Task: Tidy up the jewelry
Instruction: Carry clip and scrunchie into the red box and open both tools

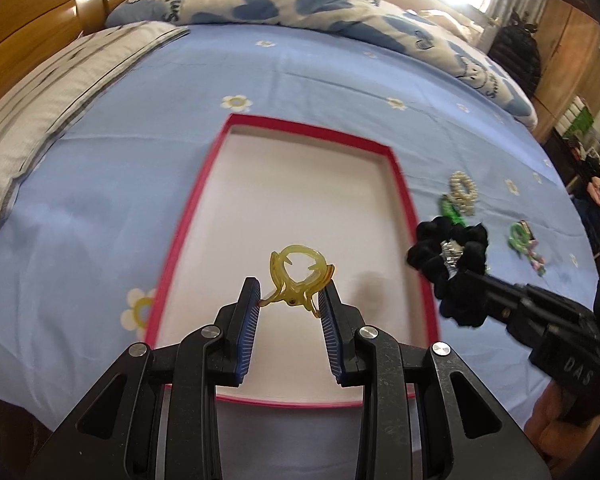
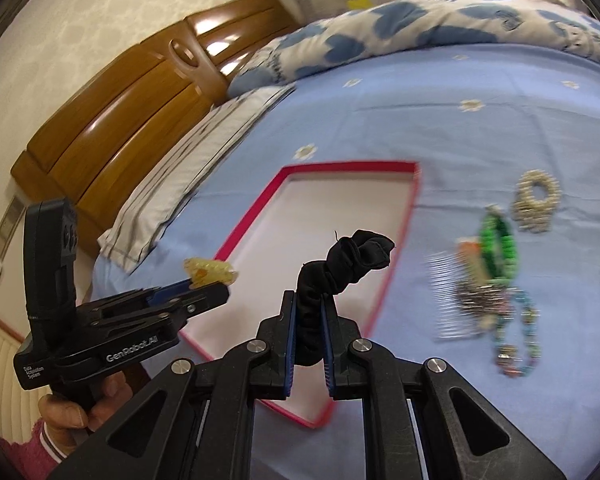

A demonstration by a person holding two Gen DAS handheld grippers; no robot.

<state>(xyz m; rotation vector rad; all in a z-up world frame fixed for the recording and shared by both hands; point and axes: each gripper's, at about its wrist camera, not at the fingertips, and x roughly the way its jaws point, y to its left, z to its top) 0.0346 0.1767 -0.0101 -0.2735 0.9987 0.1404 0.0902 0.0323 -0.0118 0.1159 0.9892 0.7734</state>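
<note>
Both grippers loaded over the red-rimmed white cardboard tray point(image 1: 300, 216)

Left wrist view: left gripper point(image 1: 289, 300) pinches the translucent yellow plastic claw hair clip point(image 1: 300, 276) by its edge — it could twist free. Right wrist view: right gripper point(image 2: 310, 312) clamps the black fabric scrunchie point(image 2: 340, 268) above the tray's rim — it may drop outside.

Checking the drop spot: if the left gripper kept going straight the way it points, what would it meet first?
Most likely the white floor of the red-rimmed box, empty there; the left gripper already holds the yellow claw clip above it.

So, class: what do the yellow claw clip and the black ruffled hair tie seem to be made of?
Yellow claw clip: probably translucent glossy plastic; light shows through it. Black ruffled hair tie: matte gathered fabric, soft folds, loose thread.
</note>
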